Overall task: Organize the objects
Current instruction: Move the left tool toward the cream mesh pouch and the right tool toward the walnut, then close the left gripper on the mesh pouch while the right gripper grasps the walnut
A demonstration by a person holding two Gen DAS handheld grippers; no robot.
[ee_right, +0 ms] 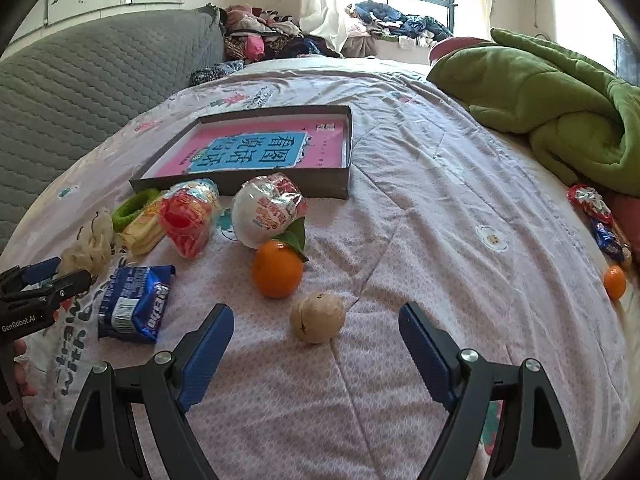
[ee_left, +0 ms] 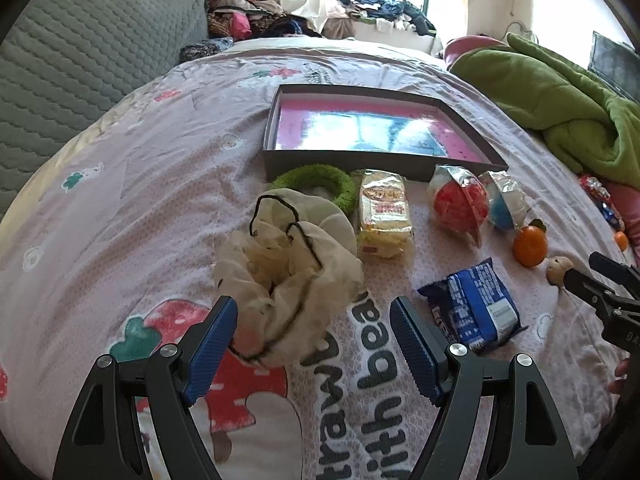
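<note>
Resting surface: the bedspread (ee_right: 420, 208) carries every item; it is soft and creased, so round items may roll when nudged.
Destination (judged): the shallow box (ee_right: 347, 148) lies open on the bedspread beyond the row of items, with a pink printed sheet on its floor; nothing else is in it.
Left gripper (ee_left: 314, 338): fingers spread wide, nothing held. The cream drawstring pouch (ee_left: 288, 264) lies partly between the blue pads, touching or nearly touching the left one.
Right gripper (ee_right: 316, 346): fingers spread wide, nothing held. The pale round nut (ee_right: 318, 317) lies just ahead, between the fingertips.
Blue snack packet (ee_left: 472, 306): flat on the bedspread between the two grippers.
Yellow biscuit pack (ee_left: 384, 214): just in front of the box wall, beside the green ring (ee_left: 316, 182).
Two foil-topped cups (ee_right: 232, 212): on their sides, near the box.
Orange (ee_right: 277, 269): just beyond the nut, apart from it.
Risk, pouch: limp cloth and loose cord; a shallow closure may catch only a fold and let the pouch sag or slip out.
Risk, nut: small, hard and round; off-centre pads may squirt it toward the orange.
</note>
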